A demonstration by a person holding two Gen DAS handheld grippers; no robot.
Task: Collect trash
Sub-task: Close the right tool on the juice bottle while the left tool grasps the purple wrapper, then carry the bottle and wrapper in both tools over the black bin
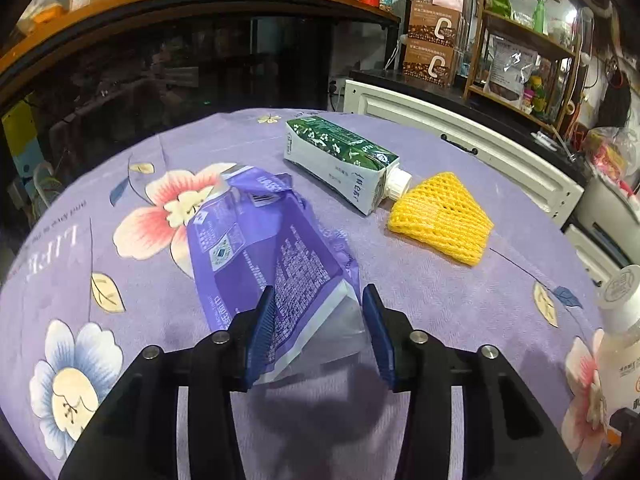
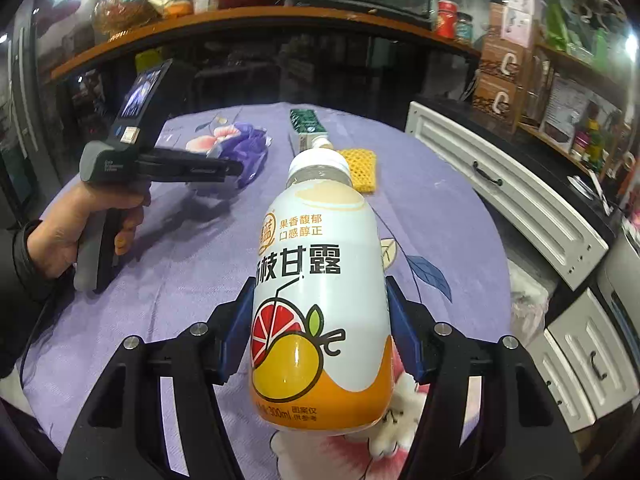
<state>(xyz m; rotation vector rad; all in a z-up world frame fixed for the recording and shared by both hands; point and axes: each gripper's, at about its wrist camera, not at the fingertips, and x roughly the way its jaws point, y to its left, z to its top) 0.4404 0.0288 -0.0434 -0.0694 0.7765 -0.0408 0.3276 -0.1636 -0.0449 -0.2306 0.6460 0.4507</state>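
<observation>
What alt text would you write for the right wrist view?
The right tool grips a drink bottle above a purple floral tablecloth. At left, a hand aims the left tool at a purple wrapper; a carton and yellow net lie beyond.

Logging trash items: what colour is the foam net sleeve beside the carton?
Yellow. The foam net sleeve shows best in the left wrist view, by the carton cap.

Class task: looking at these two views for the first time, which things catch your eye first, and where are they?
The fruit-drink bottle fills the right wrist view, gripped between the right tongs. In the left view, a crumpled purple packet lies on the floral tablecloth between the open left tongs, with a green carton and yellow foam net beyond.
</observation>
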